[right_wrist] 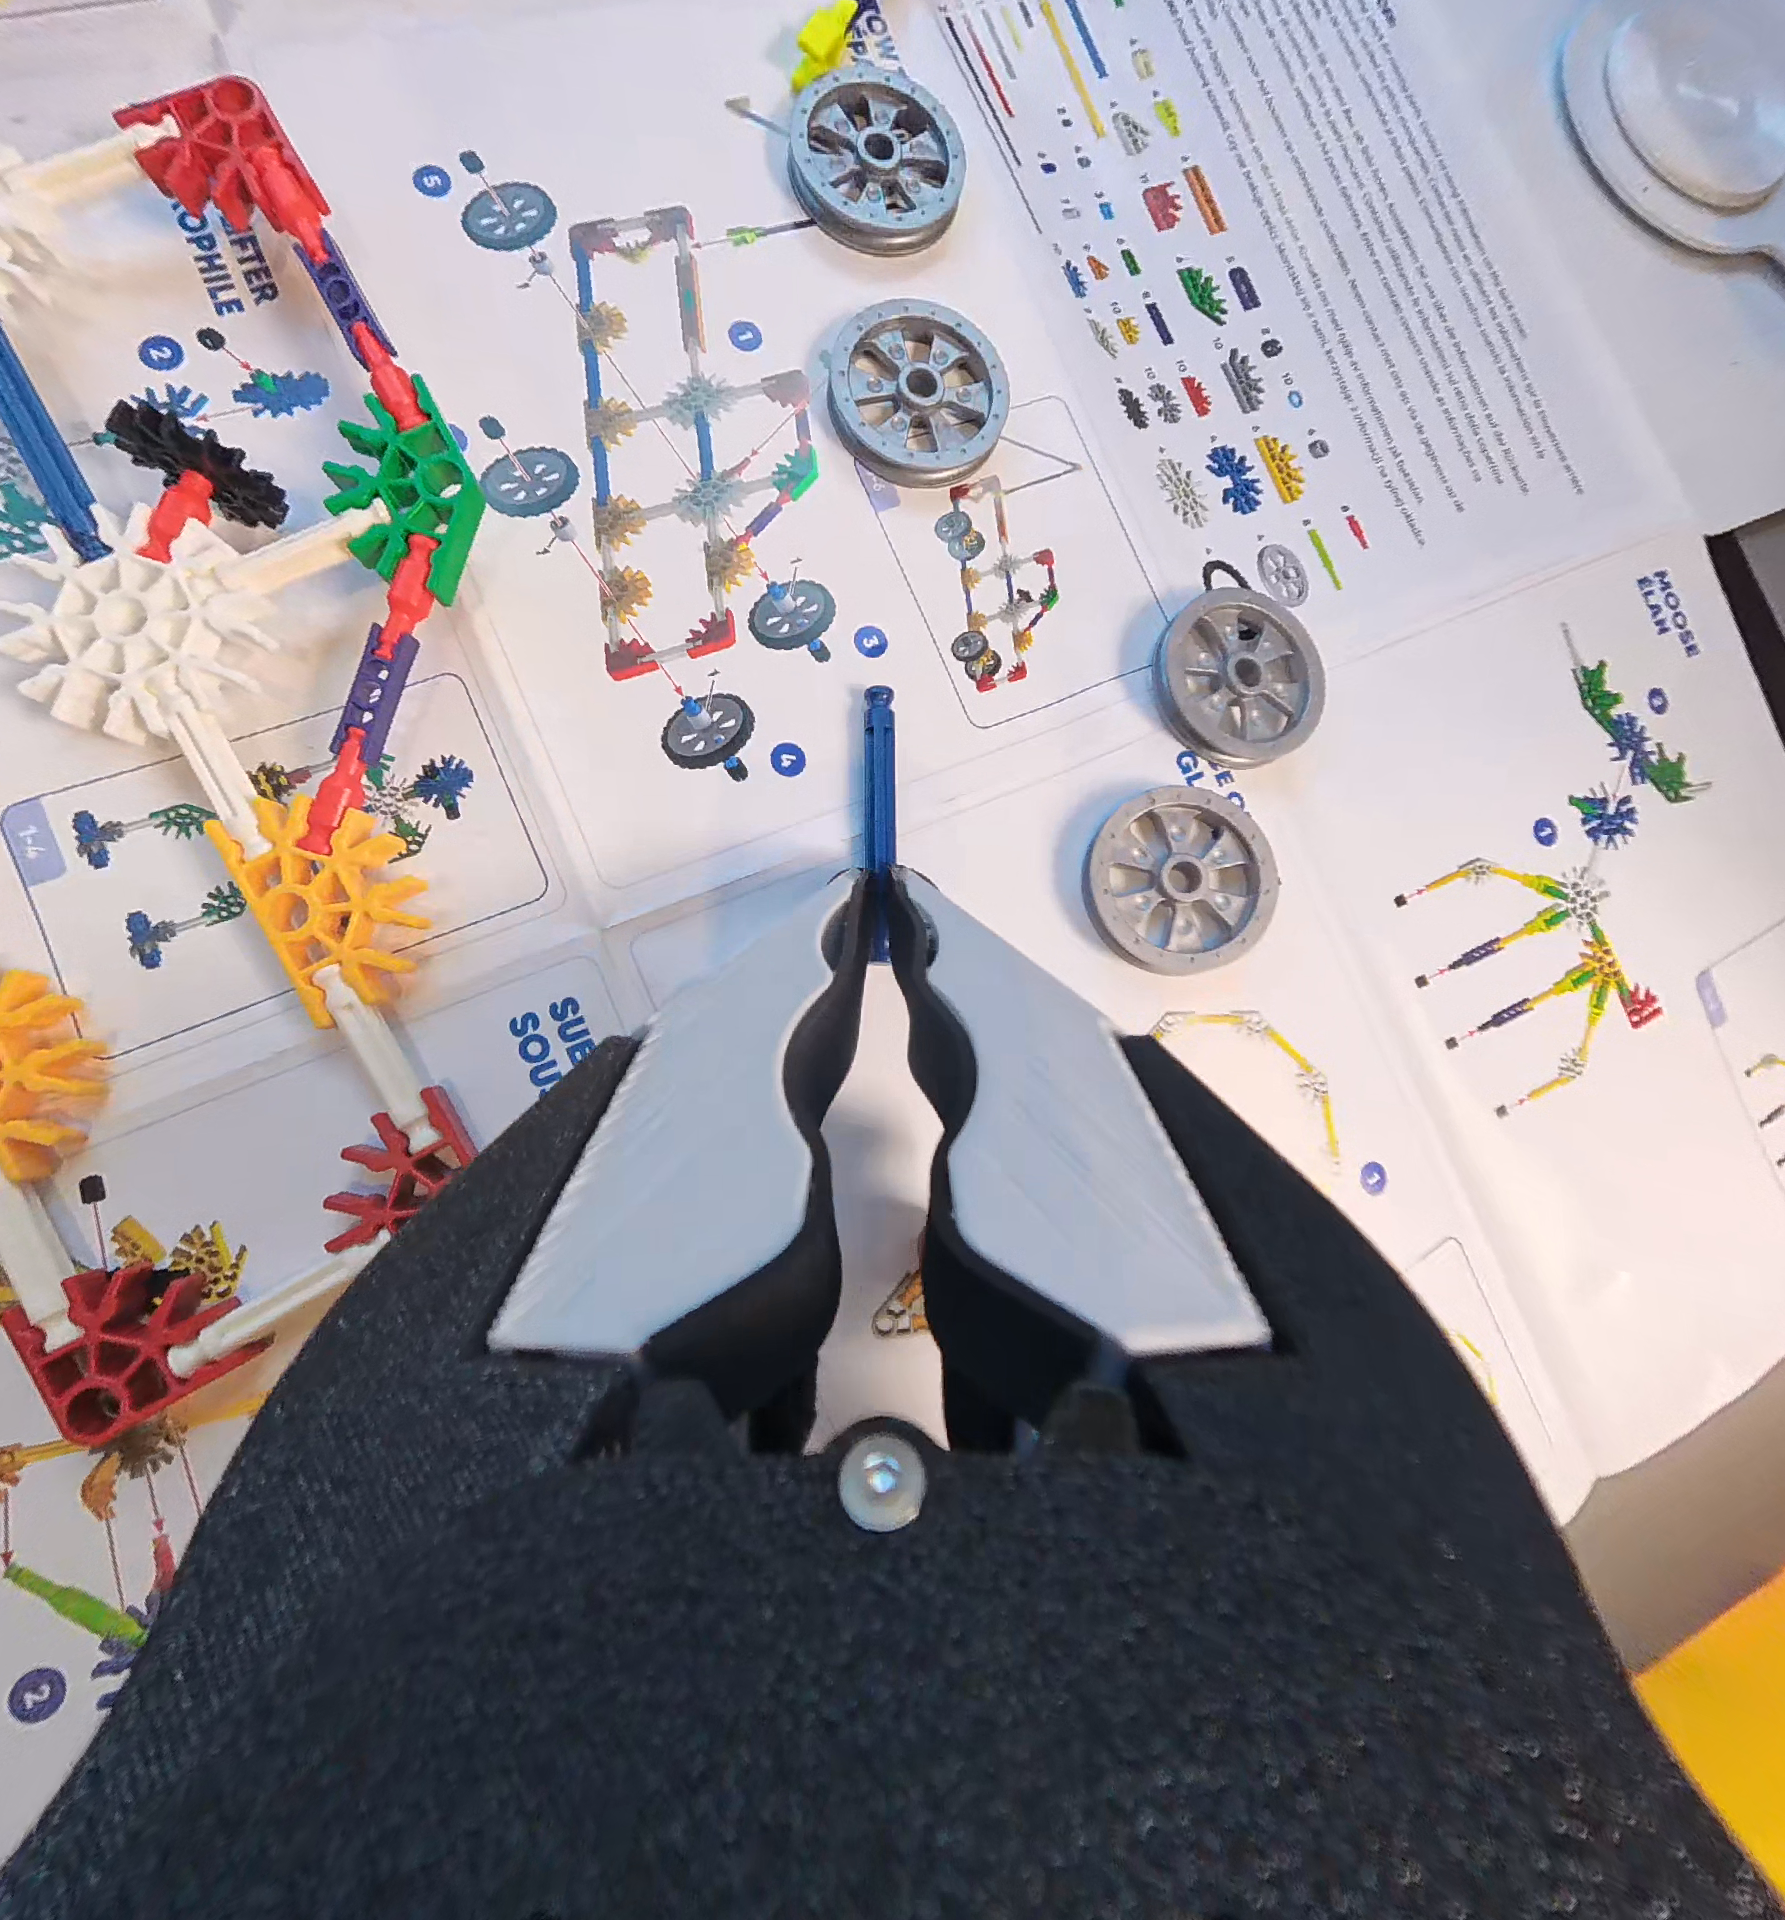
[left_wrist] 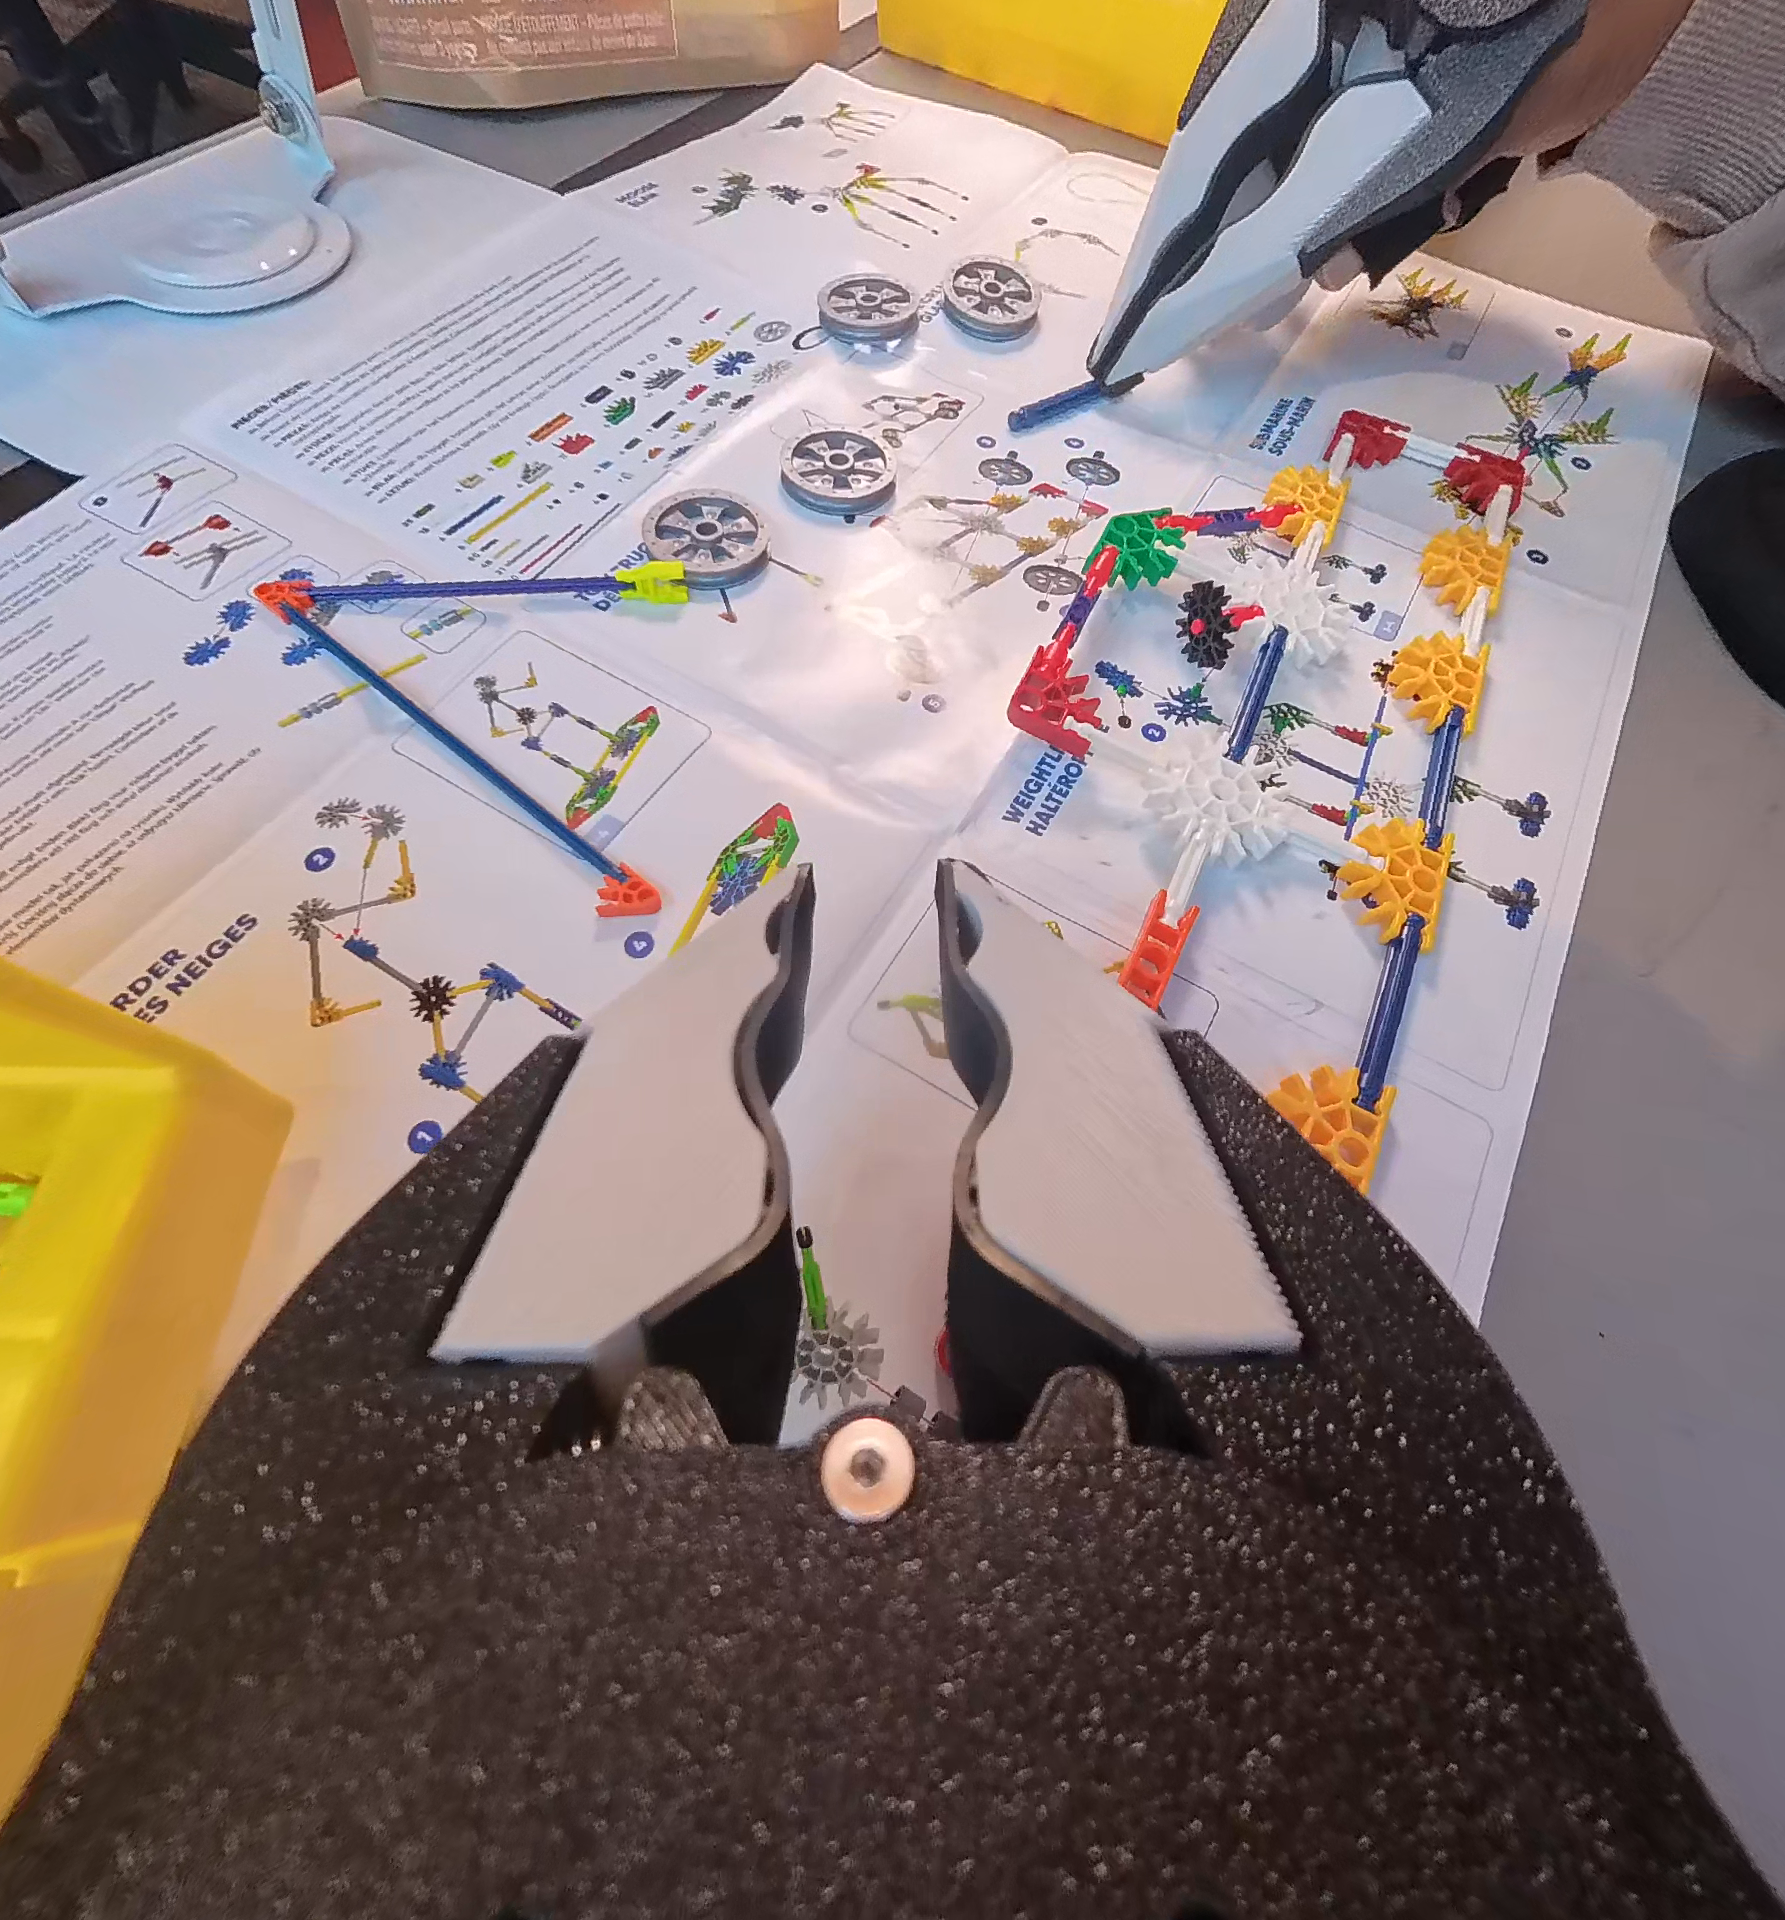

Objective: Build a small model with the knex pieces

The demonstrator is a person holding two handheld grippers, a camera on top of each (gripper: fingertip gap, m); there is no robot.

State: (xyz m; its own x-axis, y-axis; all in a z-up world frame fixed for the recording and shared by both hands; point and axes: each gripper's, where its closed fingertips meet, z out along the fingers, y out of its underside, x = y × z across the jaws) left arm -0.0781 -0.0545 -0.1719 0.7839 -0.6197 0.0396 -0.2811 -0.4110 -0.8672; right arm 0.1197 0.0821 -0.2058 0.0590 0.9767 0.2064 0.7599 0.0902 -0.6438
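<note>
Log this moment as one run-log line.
left gripper: open, empty, above instruction sheet | right gripper: shut on short blue rod | nearby: four grey wheels, rod-and-connector frame

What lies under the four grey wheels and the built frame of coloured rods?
The four grey wheels and the frame of coloured rods lie on an unfolded instruction sheet printed with diagrams. Parts of those diagrams are hidden beneath them, and the sheet covers the surface below.

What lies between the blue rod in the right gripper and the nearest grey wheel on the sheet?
Nothing visible. The right gripper is shut on the short blue rod; only bare instruction sheet shows between the rod and the nearest grey wheel.
</note>
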